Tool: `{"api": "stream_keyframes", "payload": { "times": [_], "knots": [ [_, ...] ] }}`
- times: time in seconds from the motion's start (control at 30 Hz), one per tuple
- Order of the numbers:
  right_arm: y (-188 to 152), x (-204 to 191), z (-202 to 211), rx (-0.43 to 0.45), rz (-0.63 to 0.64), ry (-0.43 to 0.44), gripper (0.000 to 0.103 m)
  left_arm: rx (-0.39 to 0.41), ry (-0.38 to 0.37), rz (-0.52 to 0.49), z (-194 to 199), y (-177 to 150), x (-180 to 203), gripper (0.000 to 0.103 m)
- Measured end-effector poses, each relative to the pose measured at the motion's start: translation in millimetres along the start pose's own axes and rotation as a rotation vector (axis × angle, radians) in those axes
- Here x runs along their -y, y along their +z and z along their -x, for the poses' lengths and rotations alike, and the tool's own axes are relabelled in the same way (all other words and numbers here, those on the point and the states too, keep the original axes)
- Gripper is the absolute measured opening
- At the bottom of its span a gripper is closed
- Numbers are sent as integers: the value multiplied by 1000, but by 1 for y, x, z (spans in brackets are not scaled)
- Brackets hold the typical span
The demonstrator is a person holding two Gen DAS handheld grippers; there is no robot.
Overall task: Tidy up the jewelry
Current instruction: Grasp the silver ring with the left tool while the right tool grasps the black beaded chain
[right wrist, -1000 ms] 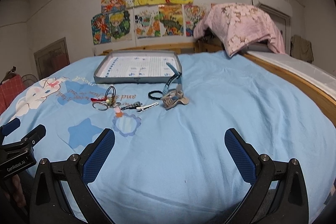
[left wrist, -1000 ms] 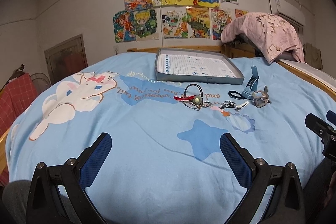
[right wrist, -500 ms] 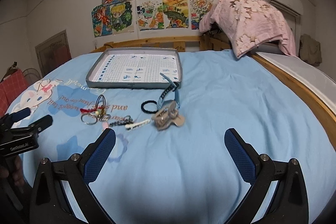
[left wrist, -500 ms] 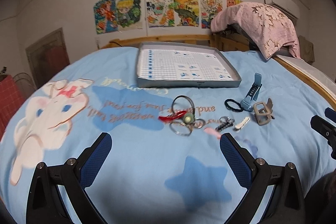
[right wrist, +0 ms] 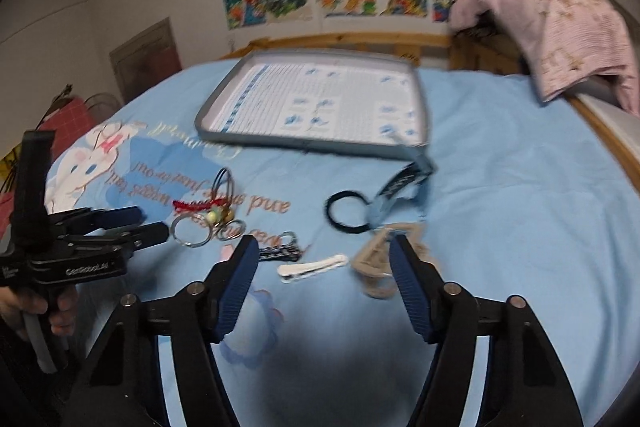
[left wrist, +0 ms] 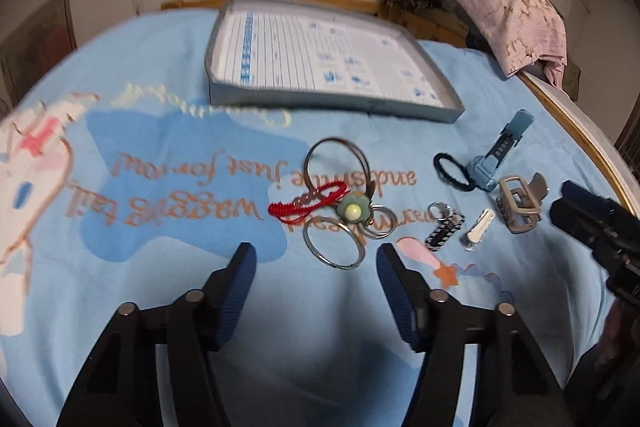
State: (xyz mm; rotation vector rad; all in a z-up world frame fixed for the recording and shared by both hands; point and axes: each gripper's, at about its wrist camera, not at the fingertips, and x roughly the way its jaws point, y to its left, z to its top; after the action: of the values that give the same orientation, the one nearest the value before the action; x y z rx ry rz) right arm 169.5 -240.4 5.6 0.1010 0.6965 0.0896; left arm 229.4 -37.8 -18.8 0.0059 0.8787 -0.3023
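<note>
Jewelry lies on a blue bedspread in front of a shallow grey tray (left wrist: 454,113) (right wrist: 304,143). A cluster of metal rings with a red cord and a green flower charm (left wrist: 352,211) (right wrist: 208,217) sits just ahead of my open, empty left gripper (left wrist: 316,259). To its right lie a checkered clip (left wrist: 445,231), a white hair clip (left wrist: 479,225) (right wrist: 314,266), a beige claw clip (left wrist: 518,205) (right wrist: 376,259), a black hair tie (left wrist: 452,169) (right wrist: 346,211) and a blue clip (left wrist: 500,151). My right gripper (right wrist: 324,255) is open and empty, hovering by the white clip and claw clip.
A pink blanket (left wrist: 504,7) hangs over the wooden bed frame at the back right. Posters cover the wall. The left gripper (right wrist: 120,223) shows in the right wrist view at the left; the right gripper's tip (left wrist: 592,223) shows in the left wrist view.
Both grippers have moved forward and down toward the jewelry, and their jaws have narrowed. The items now appear much closer. Nothing has been picked up.
</note>
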Motion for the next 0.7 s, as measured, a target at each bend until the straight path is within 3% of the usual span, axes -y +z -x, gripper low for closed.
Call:
{"api": "stream_keyframes", "payload": {
  "times": [0.2,0.3,0.7],
  "knots": [
    [-1,-14,-40,-73,25,48,53,-12,-14,-4,-15,1,-2,50],
    [-3,-20,-54,-102,36,58,46,-10,-25,-9,-18,2,-3,46],
    [-8,-27,-90,-188,41,108,46,-36,-94,63,-35,-1,-13,19]
  ]
}}
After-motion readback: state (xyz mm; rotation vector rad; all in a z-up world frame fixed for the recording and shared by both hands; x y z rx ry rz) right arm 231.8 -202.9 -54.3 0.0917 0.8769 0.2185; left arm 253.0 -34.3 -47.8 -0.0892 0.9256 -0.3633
